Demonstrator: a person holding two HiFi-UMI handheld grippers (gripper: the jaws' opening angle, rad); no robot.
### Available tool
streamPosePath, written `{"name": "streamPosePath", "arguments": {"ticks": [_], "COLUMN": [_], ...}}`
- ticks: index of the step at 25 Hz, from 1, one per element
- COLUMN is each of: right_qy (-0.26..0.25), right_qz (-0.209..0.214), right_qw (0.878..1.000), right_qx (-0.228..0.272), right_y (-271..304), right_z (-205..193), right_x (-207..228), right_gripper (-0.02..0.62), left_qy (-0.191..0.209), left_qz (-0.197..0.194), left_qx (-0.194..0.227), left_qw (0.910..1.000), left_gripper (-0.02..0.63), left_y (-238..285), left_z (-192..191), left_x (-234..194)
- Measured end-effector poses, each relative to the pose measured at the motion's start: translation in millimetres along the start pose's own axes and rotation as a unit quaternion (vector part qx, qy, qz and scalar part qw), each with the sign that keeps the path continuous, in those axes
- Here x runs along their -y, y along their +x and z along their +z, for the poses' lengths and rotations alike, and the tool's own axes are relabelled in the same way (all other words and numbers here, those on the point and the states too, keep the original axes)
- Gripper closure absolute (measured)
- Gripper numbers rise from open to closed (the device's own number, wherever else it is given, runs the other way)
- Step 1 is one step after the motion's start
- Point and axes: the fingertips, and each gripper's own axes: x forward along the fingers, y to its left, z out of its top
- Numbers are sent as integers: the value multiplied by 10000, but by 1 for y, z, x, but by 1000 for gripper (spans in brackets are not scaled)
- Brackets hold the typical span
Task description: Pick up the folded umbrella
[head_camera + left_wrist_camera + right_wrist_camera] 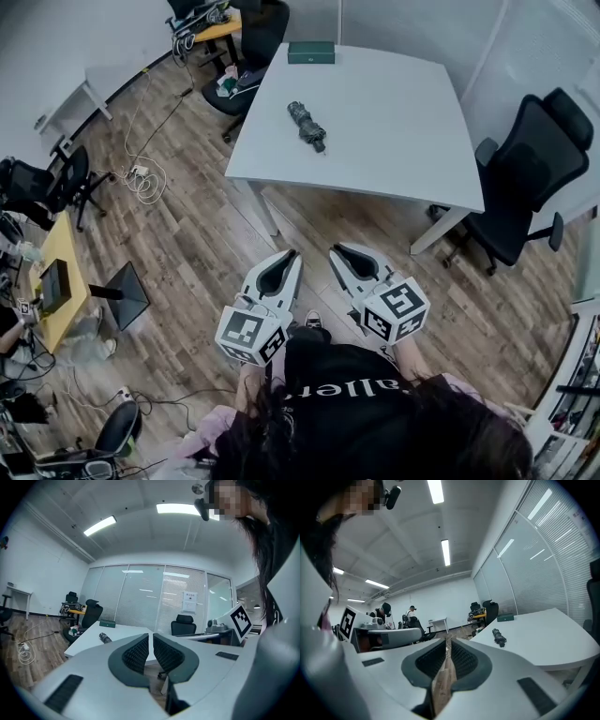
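Observation:
The folded umbrella (307, 125), dark and short, lies on the white table (394, 122) toward its left side. It also shows small in the left gripper view (104, 638) and in the right gripper view (499, 636). Both grippers are held side by side over the wooden floor, well short of the table's near edge, pointing at it. My left gripper (292, 254) (151, 637) is shut with nothing between its pads. My right gripper (337, 250) (447, 641) is shut and empty too.
A green box (310, 52) rests at the table's far edge. A black office chair (525, 178) stands to the right of the table, another chair (253, 47) at its far left. Cables (141, 173) lie on the floor at left, near a yellow desk (56, 291).

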Motion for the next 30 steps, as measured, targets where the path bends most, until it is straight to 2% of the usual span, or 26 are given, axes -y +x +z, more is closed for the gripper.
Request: {"name": "streamPosePath", "arguments": {"ticks": [7, 14, 22, 30], "right_qy": [13, 22, 95, 175], "right_qz": [-145, -303, -391, -254], "right_qw": [9999, 9995, 9990, 9989], "right_qx": [-19, -130, -218, -347], "right_y": [48, 69, 81, 111], "right_z": [6, 1, -1, -1], "right_x": [4, 16, 28, 55], "right_gripper": [549, 549, 549, 549], "left_qy": [-14, -59, -149, -243], "left_qz": [-165, -286, -287, -117], "left_qx": [-15, -139, -263, -351], "left_qw": [9999, 9995, 9991, 9990], "left_gripper": [572, 572, 572, 572], "left_y": [11, 23, 35, 64], "left_z": [7, 1, -5, -6], "left_x": [-43, -63, -79, -106]}}
